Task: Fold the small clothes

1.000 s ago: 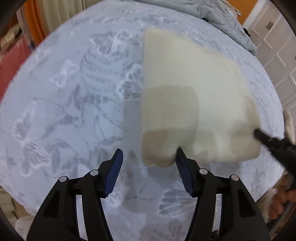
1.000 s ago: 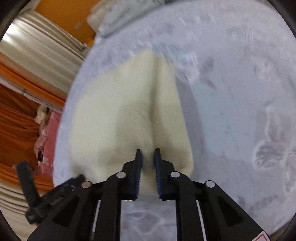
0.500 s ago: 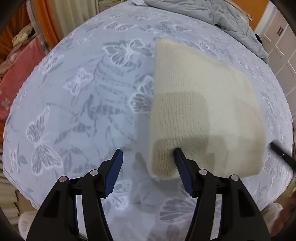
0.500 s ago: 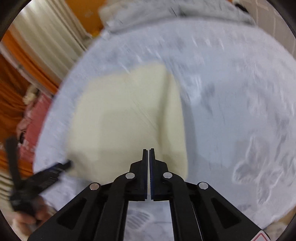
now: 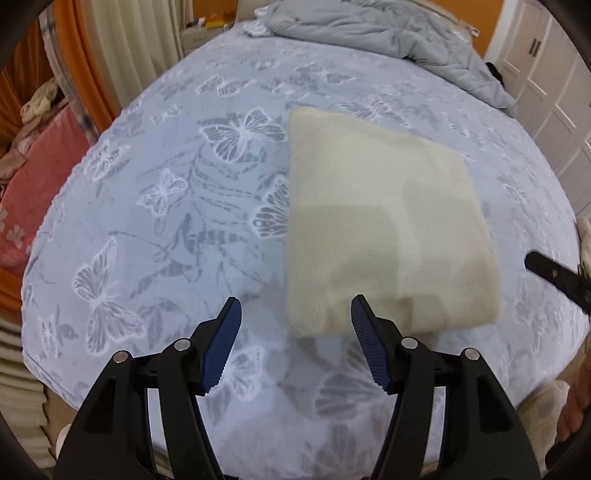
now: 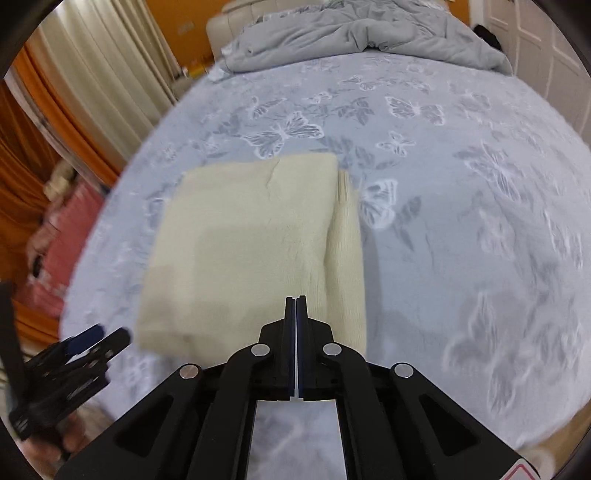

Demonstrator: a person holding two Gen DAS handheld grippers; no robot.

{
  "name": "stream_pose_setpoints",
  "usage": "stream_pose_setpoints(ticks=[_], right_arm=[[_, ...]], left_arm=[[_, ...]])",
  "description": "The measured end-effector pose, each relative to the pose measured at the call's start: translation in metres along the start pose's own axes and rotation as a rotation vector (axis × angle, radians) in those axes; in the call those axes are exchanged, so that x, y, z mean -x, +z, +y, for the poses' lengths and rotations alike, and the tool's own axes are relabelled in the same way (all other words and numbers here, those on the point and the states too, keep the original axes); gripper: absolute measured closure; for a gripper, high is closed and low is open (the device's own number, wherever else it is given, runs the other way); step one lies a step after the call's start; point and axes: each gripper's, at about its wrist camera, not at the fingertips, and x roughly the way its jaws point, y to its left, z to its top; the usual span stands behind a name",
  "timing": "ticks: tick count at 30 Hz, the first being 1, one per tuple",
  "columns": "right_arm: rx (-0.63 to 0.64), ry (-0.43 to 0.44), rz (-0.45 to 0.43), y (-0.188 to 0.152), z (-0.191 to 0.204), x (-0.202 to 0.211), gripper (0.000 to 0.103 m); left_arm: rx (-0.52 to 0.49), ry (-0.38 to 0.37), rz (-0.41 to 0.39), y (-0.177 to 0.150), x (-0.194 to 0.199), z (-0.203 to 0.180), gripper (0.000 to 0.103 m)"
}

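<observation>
A cream knitted garment (image 5: pixel 384 229) lies folded into a rectangle on the blue butterfly-print bedspread (image 5: pixel 177 206). In the right wrist view it (image 6: pixel 251 251) shows a folded flap along its right side. My left gripper (image 5: pixel 295 314) is open and empty, raised above the garment's near left corner. My right gripper (image 6: pixel 296 306) is shut with nothing between its fingers, held above the garment's near edge. The left gripper also shows at the lower left of the right wrist view (image 6: pixel 88 343).
A rumpled grey duvet (image 6: pixel 354 33) lies at the far end of the bed. Orange and cream curtains (image 6: pixel 74 92) hang on the left, with pink bedding (image 5: pixel 33 177) below them. White cabinet doors (image 5: pixel 554 74) stand on the right.
My right gripper let go of the garment's edge, shut empty and pulled back. Both grippers rose and drew away from the garment, which now lies flat.
</observation>
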Motion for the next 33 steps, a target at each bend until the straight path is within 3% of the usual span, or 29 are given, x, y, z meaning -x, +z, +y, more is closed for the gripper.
stream_pose_setpoints(ticks=[4, 6, 10, 14, 19, 21, 25, 27, 33], right_arm=[[-0.018, -0.021, 0.128, -0.019, -0.009, -0.045, 0.103], [-0.004, -0.083, 0.182, -0.022, -0.018, -0.075, 0.103], [-0.073, -0.065, 0.191, -0.010, -0.026, -0.077, 0.103], [0.023, -0.092, 0.087, -0.025, -0.008, -0.027, 0.103], [-0.008, -0.104, -0.013, -0.060, -0.008, 0.021, 0.103], [-0.001, -0.121, -0.036, -0.070, -0.005, 0.030, 0.095], [0.004, -0.148, -0.058, -0.084, -0.004, 0.042, 0.091], [-0.015, -0.153, -0.061, -0.088, -0.006, 0.042, 0.075], [-0.025, -0.204, -0.149, -0.107, -0.004, 0.054, 0.042]], left_arm=[[0.037, 0.003, 0.043, -0.018, -0.009, -0.003, 0.042], [0.055, 0.015, 0.071, -0.022, -0.023, -0.002, 0.042], [0.079, 0.114, 0.127, -0.024, -0.058, 0.007, 0.043], [0.104, 0.089, 0.111, -0.027, -0.046, 0.017, 0.043], [0.030, 0.069, 0.027, -0.042, -0.002, 0.009, 0.043], [0.017, 0.055, 0.015, -0.047, 0.008, 0.003, 0.041], [-0.013, 0.039, -0.023, -0.060, 0.027, -0.012, 0.029], [-0.023, 0.026, -0.035, -0.069, 0.035, -0.022, 0.025], [-0.033, 0.005, -0.061, -0.084, 0.040, -0.033, 0.025]])
